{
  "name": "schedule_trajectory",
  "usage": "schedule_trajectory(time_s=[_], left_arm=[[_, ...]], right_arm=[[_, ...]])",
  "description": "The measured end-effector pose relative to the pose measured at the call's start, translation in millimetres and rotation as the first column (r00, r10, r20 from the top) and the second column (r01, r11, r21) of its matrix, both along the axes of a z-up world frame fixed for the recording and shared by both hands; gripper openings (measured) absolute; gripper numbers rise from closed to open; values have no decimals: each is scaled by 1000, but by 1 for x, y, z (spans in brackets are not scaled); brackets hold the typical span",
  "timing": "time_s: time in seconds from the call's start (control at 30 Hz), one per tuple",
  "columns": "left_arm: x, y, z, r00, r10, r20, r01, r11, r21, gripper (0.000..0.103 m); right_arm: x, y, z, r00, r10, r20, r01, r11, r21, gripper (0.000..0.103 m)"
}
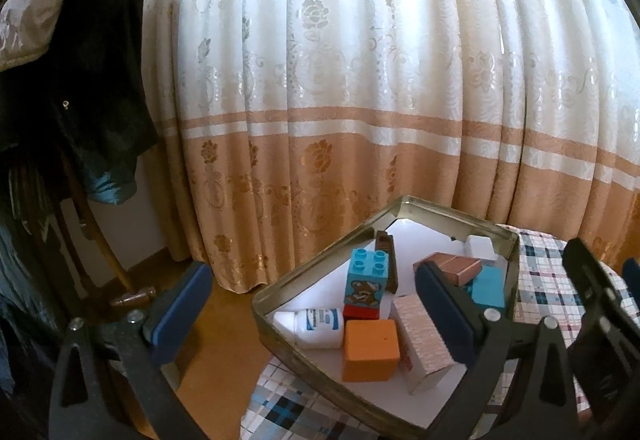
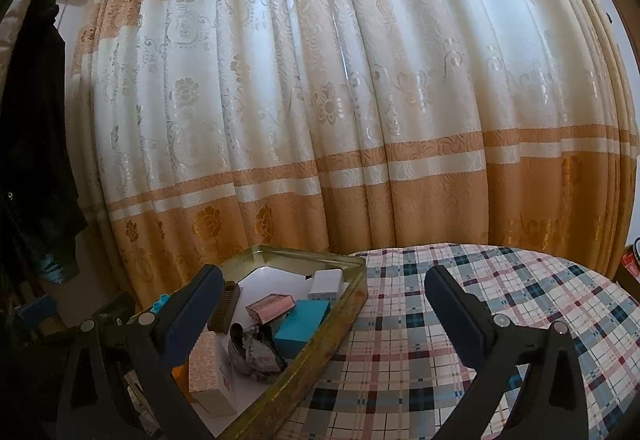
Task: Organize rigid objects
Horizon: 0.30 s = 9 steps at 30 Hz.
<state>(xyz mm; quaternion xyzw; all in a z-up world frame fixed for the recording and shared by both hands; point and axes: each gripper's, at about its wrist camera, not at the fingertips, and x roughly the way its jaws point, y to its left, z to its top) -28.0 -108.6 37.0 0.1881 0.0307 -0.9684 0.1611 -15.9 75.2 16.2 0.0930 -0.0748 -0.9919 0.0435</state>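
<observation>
Room with floor-length curtains
Cream and orange floral curtain hangs behind a plaid-covered desk; wooden floor, dark coat at left.

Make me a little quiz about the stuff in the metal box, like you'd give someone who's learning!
1. True or false: the orange cube lies inside the metal tin.
2. What picture is on the blue brick with studs on top? A) a car B) a bear C) a star
3. Fill in: the tin rests on a ______ cloth.

Key:
1. True. It sits beside the white bottle.
2. B, a bear, and a red brick is under it.
3. Checked. Neither the left gripper nor the right gripper holds anything.
</observation>
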Motion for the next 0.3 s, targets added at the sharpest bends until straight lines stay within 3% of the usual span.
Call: schedule_trajectory(time_s=[0.3], left_arm=[[-2, -1, 1, 1000, -9, 17, 9, 1000, 18, 103]], right_arm=[[-2, 2, -2, 1000, -7, 16, 7, 1000, -4, 102]])
